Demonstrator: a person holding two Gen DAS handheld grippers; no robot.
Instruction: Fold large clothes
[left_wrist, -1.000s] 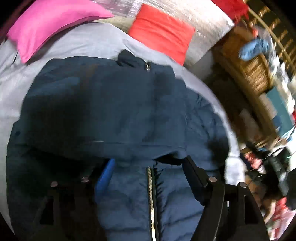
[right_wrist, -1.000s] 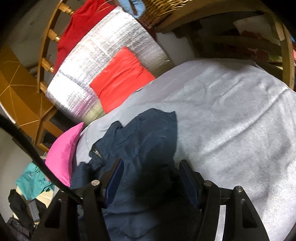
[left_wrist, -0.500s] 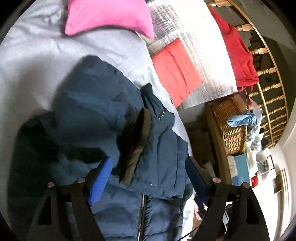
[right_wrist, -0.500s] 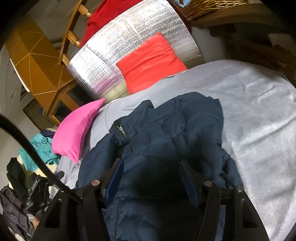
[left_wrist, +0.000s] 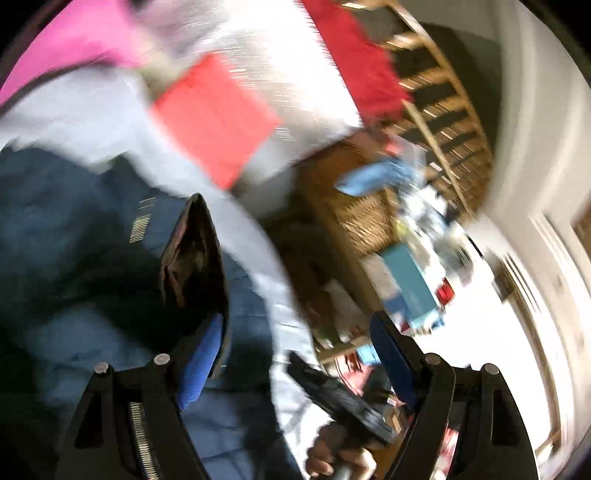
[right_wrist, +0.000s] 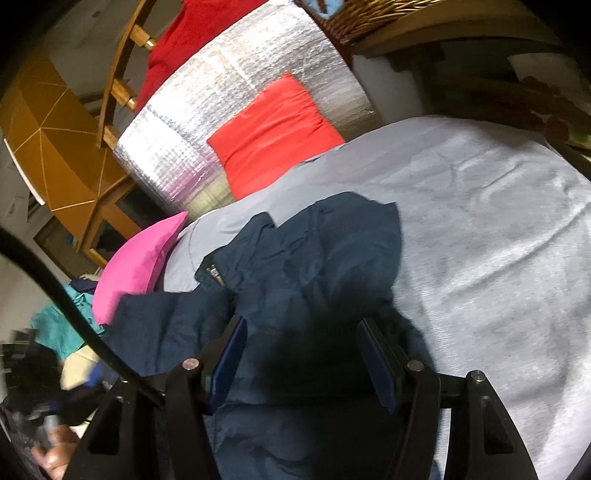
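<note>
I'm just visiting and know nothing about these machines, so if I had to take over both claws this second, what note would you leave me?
Left claw: open, nothing between its pads; the view is blurred.
Right claw: open, nothing held, hovering over the dark navy quilted jacket.
Jacket: lies bunched on the pale grey bed sheet, zip near the collar. The pink pillow and red cushion lie beyond it.
Done: it appears partly doubled over, not neat.
Left: probably flatten it, tuck the sleeves, finish folding.
</note>
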